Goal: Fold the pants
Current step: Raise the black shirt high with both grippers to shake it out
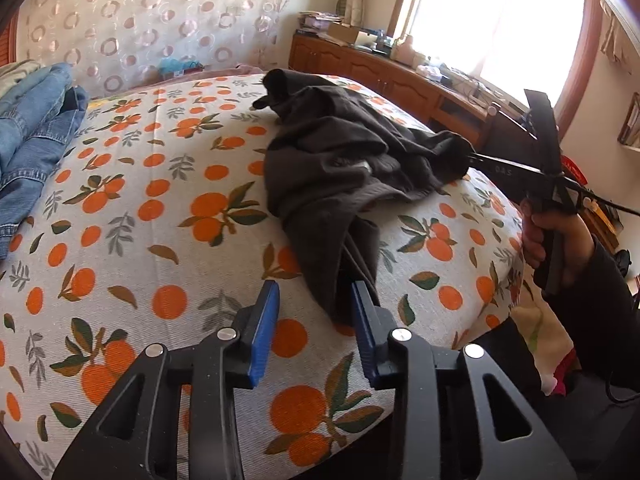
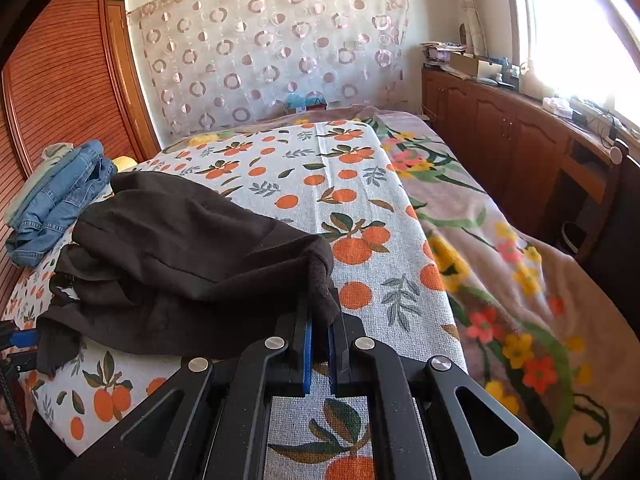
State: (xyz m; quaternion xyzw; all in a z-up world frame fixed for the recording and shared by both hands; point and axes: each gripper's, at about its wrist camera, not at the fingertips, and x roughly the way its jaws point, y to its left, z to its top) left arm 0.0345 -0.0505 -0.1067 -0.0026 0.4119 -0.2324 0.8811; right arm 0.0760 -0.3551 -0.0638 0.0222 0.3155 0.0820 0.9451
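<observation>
Dark brown pants [image 1: 340,168] lie crumpled on the orange-print bed cover [image 1: 160,240]. My left gripper [image 1: 316,300] is open, its blue pads on either side of the near hanging end of the pants, with nothing gripped. My right gripper [image 2: 319,332] is shut on a corner of the pants [image 2: 180,248]. In the left wrist view the right gripper [image 1: 472,156] comes in from the right and pinches the cloth at its far right side.
Blue jeans [image 1: 32,128] lie piled at the left of the bed, also in the right wrist view [image 2: 56,200]. A floral blanket [image 2: 500,280] covers the right side of the bed. Wooden cabinets [image 2: 500,128] with clutter run under the window. A wooden wardrobe [image 2: 60,80] stands left.
</observation>
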